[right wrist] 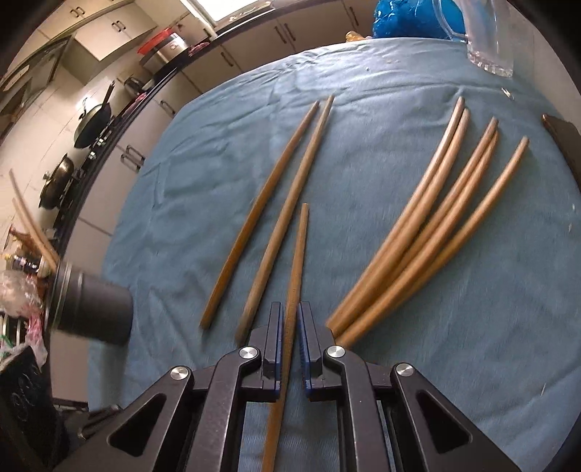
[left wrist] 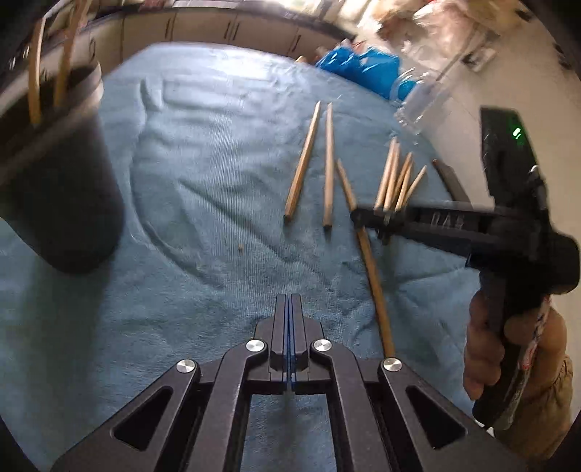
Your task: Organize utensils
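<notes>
- Presently, my left claw (left wrist: 289,305) is clenched with nothing in it, the two jaws pressed flat together above the blue cloth (left wrist: 203,225) that covers the bench.
- My right claw (right wrist: 289,319) is grasping one chopstick (right wrist: 296,261); the stick runs between the blue pads, its tip pointing away across the cloth and its rear end passing back under the claw body.
- In the left wrist view, the same held chopstick (left wrist: 370,268) shows as a long stick slanting down from the right claw (left wrist: 357,214), with a hand (left wrist: 486,348) round the grip.
- Two loose chopsticks (right wrist: 268,218) lie side by side on the cloth, just left of the held one and apart from it.
- A bundle of five chopsticks (right wrist: 428,225) lies fanned out to the right, thick ends bunched near my right claw.
- A dark cylindrical holder (left wrist: 54,174) stands at the left edge of the cloth with light sticks (left wrist: 34,87) upright in it.
- A clear glass vessel (right wrist: 490,40) and a blue bag (right wrist: 403,18) sit at the far edge of the bench.
</notes>
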A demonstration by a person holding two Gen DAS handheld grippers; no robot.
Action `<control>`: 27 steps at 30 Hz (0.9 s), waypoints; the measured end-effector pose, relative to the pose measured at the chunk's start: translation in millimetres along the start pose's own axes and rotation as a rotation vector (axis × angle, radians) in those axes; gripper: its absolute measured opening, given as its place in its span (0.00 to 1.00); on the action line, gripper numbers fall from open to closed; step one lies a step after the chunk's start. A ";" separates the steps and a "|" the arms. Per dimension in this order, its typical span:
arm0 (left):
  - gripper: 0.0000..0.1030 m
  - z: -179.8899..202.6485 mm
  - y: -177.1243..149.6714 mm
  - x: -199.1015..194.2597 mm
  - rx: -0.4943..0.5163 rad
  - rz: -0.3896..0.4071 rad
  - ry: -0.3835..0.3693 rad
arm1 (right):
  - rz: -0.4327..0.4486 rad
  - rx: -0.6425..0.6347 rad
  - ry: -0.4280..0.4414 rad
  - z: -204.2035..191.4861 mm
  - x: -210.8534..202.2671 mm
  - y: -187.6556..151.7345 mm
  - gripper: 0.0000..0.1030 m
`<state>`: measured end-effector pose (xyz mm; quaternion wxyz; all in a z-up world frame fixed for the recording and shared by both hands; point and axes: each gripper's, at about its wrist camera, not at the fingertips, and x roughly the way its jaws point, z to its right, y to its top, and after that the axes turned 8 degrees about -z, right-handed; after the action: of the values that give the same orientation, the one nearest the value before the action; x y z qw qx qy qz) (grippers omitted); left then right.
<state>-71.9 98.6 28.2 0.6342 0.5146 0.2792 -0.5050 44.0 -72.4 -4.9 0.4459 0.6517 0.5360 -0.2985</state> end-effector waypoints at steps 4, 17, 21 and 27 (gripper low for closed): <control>0.03 10.0 13.2 -9.8 0.051 0.095 0.012 | 0.015 -0.013 -0.004 2.4 -7.2 -22.5 0.08; 0.23 23.1 80.0 56.5 0.127 0.086 0.114 | 0.033 -0.028 0.027 8.9 -11.7 -38.0 0.09; 0.16 17.5 86.4 62.2 0.121 0.072 0.118 | 0.037 -0.034 0.035 10.3 -11.1 -37.2 0.09; 0.06 30.5 83.6 63.3 0.127 0.046 0.211 | 0.042 -0.048 0.007 5.8 -10.1 -36.4 0.09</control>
<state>21.8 44.5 13.4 0.5789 0.6103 0.3000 -0.4500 6.8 -81.0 -8.1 0.4657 0.6529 0.5308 -0.2740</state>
